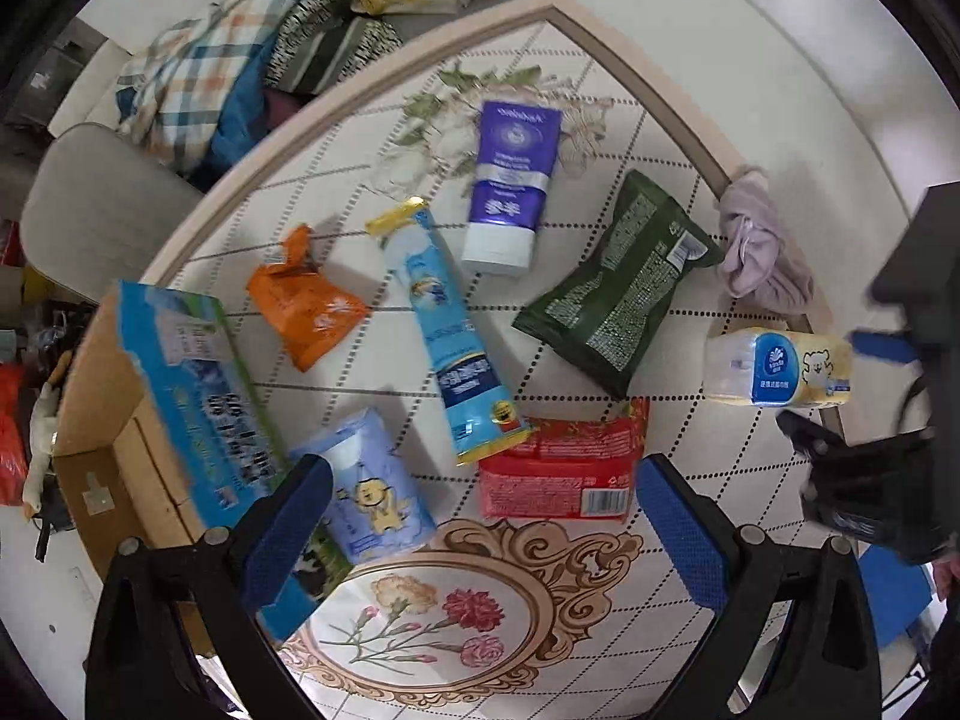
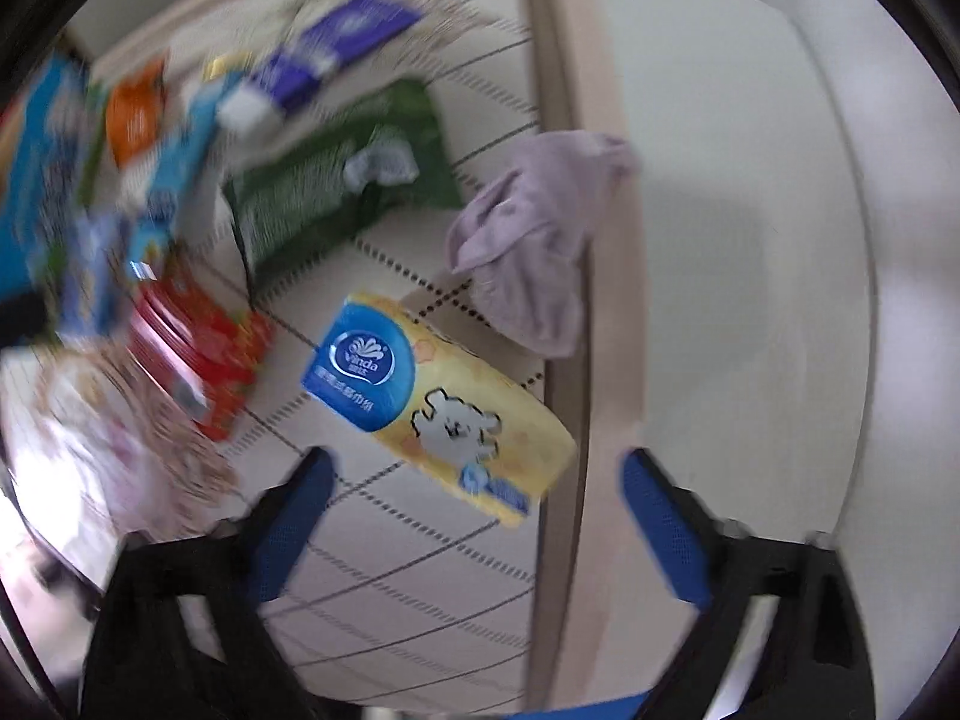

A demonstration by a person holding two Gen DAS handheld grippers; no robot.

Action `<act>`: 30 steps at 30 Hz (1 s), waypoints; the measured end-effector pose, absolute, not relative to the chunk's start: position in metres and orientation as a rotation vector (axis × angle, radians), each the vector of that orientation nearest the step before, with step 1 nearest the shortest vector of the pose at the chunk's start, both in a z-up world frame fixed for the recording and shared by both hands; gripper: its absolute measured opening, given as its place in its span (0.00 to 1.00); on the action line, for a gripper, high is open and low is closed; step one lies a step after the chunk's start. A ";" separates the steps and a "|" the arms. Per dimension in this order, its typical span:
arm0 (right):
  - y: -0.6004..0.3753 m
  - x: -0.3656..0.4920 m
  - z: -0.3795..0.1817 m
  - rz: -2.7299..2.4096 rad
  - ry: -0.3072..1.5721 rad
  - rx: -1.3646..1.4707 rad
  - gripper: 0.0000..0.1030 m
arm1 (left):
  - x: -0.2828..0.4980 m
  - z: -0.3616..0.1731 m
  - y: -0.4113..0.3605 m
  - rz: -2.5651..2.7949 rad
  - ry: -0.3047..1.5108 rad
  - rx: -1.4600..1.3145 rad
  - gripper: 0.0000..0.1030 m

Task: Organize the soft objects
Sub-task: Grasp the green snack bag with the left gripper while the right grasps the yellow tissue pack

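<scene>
A yellow-and-blue tissue pack [image 2: 438,399] printed with a white bear lies on its side near the bench's [image 1: 660,138] rim, just beside a crumpled lilac cloth [image 1: 759,243] at the edge. A dark green pouch [image 1: 618,282] lies flat nearby, while a red pack [image 1: 561,468] and a pale blue tissue pack [image 1: 372,486] lie toward the centre.

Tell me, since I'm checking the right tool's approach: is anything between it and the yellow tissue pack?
Nothing visible is. The right tool is open, and the yellow Vinda tissue pack lies just ahead of its fingers on bare tablecloth. The lilac cloth lies beyond the pack at the table edge, the red packet off to the left.
</scene>
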State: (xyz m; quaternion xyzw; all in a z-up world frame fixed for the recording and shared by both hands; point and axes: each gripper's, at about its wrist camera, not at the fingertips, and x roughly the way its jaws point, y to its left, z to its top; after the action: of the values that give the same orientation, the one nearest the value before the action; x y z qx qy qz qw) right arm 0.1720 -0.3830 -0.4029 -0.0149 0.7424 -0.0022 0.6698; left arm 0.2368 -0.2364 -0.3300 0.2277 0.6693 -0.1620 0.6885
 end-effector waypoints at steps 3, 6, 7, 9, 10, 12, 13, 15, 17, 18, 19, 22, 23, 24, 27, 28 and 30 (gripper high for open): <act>-0.385 0.172 -0.421 -0.003 1.705 -0.022 0.64 | 0.239 -0.341 -0.249 -0.390 1.517 0.526 1.00; -0.413 0.167 -0.419 -0.006 1.711 0.229 0.53 | 0.244 -0.349 -0.266 -0.415 1.515 0.546 1.00; -0.430 0.161 -0.421 -0.016 1.715 0.375 0.53 | 0.247 -0.353 -0.273 -0.429 1.519 0.545 1.00; -0.458 0.148 -0.430 -0.054 1.711 0.572 0.53 | 0.253 -0.359 -0.286 -0.441 1.523 0.550 1.00; -0.466 0.144 -0.433 -0.056 1.695 0.629 0.53 | 0.256 -0.363 -0.295 -0.451 1.525 0.556 1.00; -0.486 0.137 -0.438 -0.085 1.665 0.727 0.64 | 0.264 -0.374 -0.313 -0.466 1.524 0.589 1.00; -0.493 0.135 -0.436 -0.118 1.654 0.727 0.68 | 0.267 -0.380 -0.322 -0.473 1.522 0.607 1.00; -0.499 0.138 -0.427 -0.178 1.618 0.627 0.75 | 0.275 -0.396 -0.340 -0.487 1.521 0.648 1.00; -0.495 0.143 -0.416 -0.181 1.588 0.519 0.76 | 0.280 -0.412 -0.354 -0.500 1.531 0.694 1.00; -0.493 0.147 -0.410 -0.170 1.580 0.473 0.76 | 0.281 -0.420 -0.359 -0.506 1.539 0.721 1.00; -0.490 0.154 -0.404 -0.149 1.582 0.415 0.76 | 0.282 -0.426 -0.362 -0.509 1.543 0.742 0.98; -0.469 0.166 -0.400 -0.104 1.602 0.269 0.77 | 0.281 -0.443 -0.369 -0.520 1.532 0.807 0.93; -0.462 0.169 -0.401 -0.107 1.615 0.217 0.77 | 0.278 -0.443 -0.371 -0.532 1.509 0.824 0.92; -0.456 0.169 -0.400 -0.109 1.618 0.180 0.77 | 0.274 -0.442 -0.371 -0.543 1.486 0.841 0.83; -0.437 0.172 -0.396 -0.119 1.591 0.123 0.77 | 0.264 -0.441 -0.365 -0.538 1.516 0.833 0.46; -0.431 0.171 -0.396 -0.132 1.589 0.084 0.77 | 0.262 -0.441 -0.359 -0.517 1.523 0.823 0.44; -0.417 0.170 -0.398 -0.157 1.582 -0.001 0.77 | 0.261 -0.441 -0.349 -0.490 1.537 0.784 0.42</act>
State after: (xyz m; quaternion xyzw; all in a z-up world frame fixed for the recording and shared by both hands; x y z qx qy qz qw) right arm 0.1704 -0.4172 -0.3976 -0.0004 0.7104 -0.0703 0.7003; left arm 0.2608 -0.3494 -0.4412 0.3415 0.6696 -0.2133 0.6242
